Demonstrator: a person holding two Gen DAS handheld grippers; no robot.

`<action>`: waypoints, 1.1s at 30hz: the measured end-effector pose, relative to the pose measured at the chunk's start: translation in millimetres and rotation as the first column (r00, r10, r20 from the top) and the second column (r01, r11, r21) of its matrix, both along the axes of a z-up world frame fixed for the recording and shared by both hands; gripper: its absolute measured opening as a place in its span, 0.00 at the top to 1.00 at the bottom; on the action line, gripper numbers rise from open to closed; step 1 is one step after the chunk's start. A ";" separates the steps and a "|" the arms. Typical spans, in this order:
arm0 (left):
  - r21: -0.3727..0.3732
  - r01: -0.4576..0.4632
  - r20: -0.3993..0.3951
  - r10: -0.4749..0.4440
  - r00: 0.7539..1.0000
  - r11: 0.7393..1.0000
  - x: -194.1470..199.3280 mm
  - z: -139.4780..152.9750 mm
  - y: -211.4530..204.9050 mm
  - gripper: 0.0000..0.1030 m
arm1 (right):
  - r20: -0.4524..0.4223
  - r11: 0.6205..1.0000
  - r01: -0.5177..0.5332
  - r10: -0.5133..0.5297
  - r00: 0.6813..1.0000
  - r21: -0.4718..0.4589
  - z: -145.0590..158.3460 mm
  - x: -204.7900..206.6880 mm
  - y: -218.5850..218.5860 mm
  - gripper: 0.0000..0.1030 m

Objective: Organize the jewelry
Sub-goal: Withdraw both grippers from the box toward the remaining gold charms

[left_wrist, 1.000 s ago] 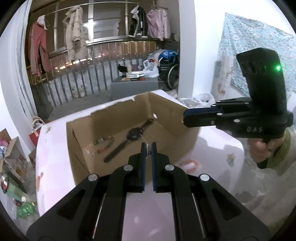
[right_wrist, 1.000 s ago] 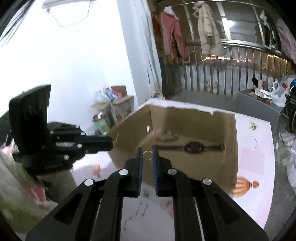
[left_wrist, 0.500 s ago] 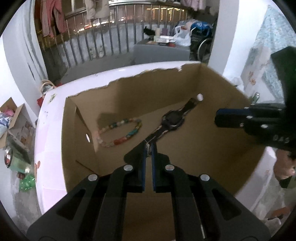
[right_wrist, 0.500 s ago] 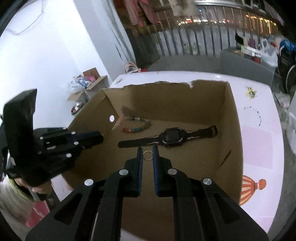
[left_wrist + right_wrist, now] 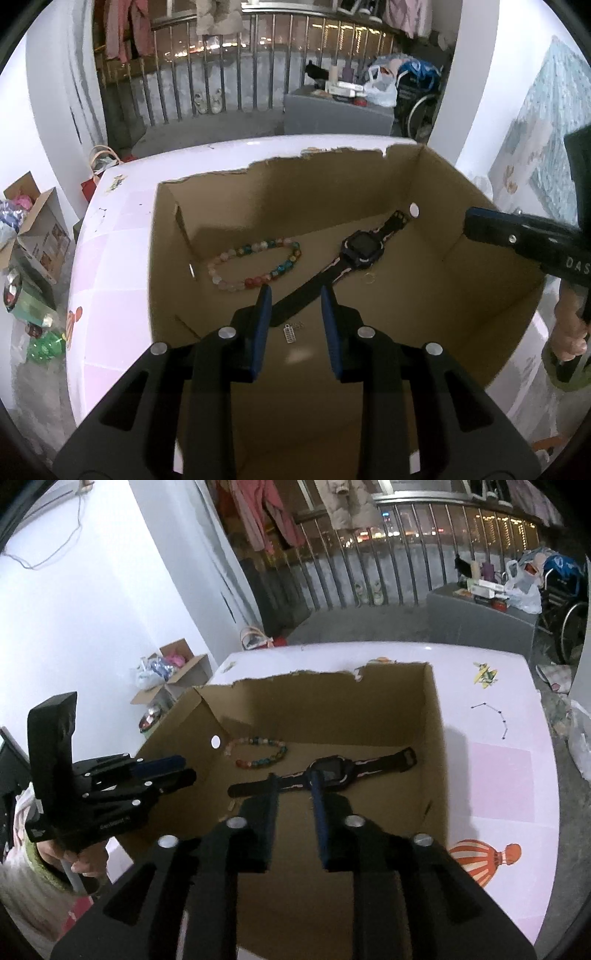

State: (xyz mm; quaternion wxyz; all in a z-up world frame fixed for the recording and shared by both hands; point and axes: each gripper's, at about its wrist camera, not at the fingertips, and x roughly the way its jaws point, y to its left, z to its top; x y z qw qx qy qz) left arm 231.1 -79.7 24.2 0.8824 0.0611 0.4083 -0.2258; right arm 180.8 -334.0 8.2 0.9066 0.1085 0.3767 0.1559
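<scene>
An open cardboard box [image 5: 491, 306] [image 5: 436, 746] sits on the pink-white table. Inside lie a coloured bead bracelet [image 5: 255, 264] [image 5: 260, 753], a black watch [image 5: 360, 253] [image 5: 330, 770], a thin gold ring [image 5: 369, 277] and a small silver pendant [image 5: 290, 334]. My left gripper [image 5: 295, 301] is open and empty over the box, just above the pendant. My right gripper [image 5: 293, 786] is open and empty above the box, over the watch strap. The right gripper also shows in the left wrist view [image 5: 517, 240], and the left gripper in the right wrist view [image 5: 162, 771].
The table [image 5: 495, 771] carries printed stickers, among them a hot-air balloon [image 5: 480, 856]. A metal railing [image 5: 229, 85], a grey cabinet [image 5: 336, 114] and a wheelchair stand beyond. Boxes and bags [image 5: 29, 236] lie on the floor at the left.
Both grippers moved over the box and opened. The left one let go of the silver pendant and the right one the gold ring; both now lie on the box floor.
</scene>
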 end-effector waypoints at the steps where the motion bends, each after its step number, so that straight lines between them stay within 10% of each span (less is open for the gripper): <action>1: -0.008 -0.002 0.003 0.002 1.000 1.000 -0.8 1.9 2.0 0.74 | 0.011 1.000 0.000 0.000 1.000 0.001 2.4 -3.2 -1.6 0.75; 18: -0.138 0.043 0.153 -0.022 0.988 0.989 -74.7 36.7 43.3 0.73 | 0.159 1.000 -0.023 0.020 0.987 0.018 25.2 -81.3 -14.8 0.72; 33: -0.139 0.280 0.155 -0.259 0.953 0.950 -148.6 6.6 19.5 0.73 | 0.078 0.988 -0.149 0.145 0.986 0.047 -19.2 -128.6 6.6 0.72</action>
